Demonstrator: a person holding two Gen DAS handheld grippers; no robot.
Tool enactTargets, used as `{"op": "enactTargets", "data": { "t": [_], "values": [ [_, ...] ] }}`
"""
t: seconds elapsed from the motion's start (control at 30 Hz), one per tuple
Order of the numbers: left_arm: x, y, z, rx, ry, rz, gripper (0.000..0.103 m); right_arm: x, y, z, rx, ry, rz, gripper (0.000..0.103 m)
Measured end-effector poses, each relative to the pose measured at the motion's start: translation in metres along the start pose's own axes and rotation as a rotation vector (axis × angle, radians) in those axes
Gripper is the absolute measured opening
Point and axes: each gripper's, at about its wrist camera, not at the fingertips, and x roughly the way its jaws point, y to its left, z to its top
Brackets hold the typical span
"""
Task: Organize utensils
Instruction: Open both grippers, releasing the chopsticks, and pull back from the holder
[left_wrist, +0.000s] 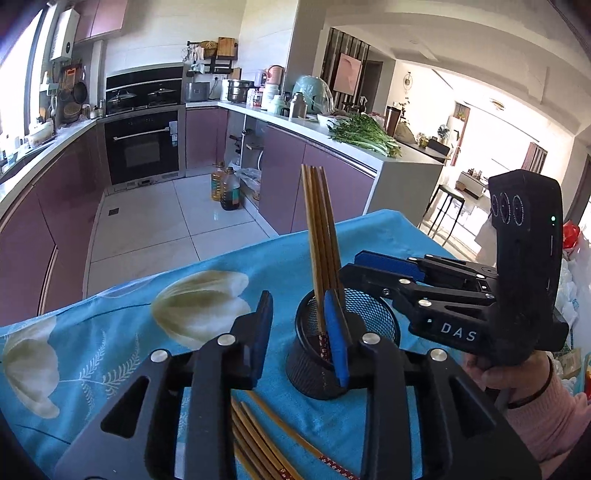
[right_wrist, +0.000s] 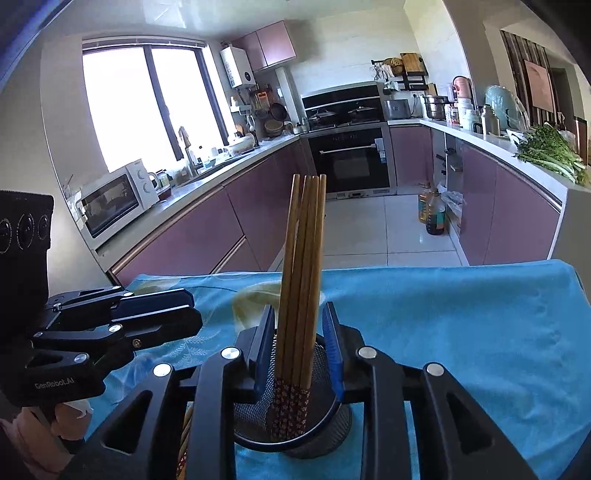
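A black mesh cup (left_wrist: 354, 325) (right_wrist: 325, 417) stands on the blue flowered tablecloth (left_wrist: 122, 325) (right_wrist: 461, 332). A bundle of wooden chopsticks (left_wrist: 319, 236) (right_wrist: 301, 266) stands upright in it, patterned ends down. My right gripper (right_wrist: 300, 350) (left_wrist: 354, 267) straddles that bundle just above the rim, open, with a small gap on each side of the sticks. My left gripper (left_wrist: 300, 336) (right_wrist: 194, 312) hovers left of the cup, open and holding nothing. Several loose chopsticks (left_wrist: 258, 439) (right_wrist: 184, 435) lie flat on the cloth under it.
The table's far edge drops to a tiled floor with two oil bottles (left_wrist: 225, 184) (right_wrist: 430, 212). Purple cabinets and counters ring the kitchen, with leafy greens (left_wrist: 364, 134) on the right counter. A microwave (right_wrist: 114, 203) sits on the left counter. A pink-sleeved hand (left_wrist: 532, 395) holds the right gripper.
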Motion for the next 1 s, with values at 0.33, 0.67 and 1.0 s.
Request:
{"op": "enactTargets", "data": {
  "t": [0.33,0.67,1.0],
  "values": [
    [-0.042,0.034,-0.055,-0.034,-0.020,0.112,0.041,-0.043,0.056,-0.040,-0.161,0.014,0.161,0.035],
    [-0.017,0.064,-0.129,-0.116,0.155,0.159,0.041,0.004,0.074,-0.098,-0.151,0.227,0.133,0.040],
    [0.002,0.053,-0.143,-0.098,0.215,0.142,0.039,0.031,0.077,-0.110,-0.134,0.308,0.096,0.030]
  ]
}}
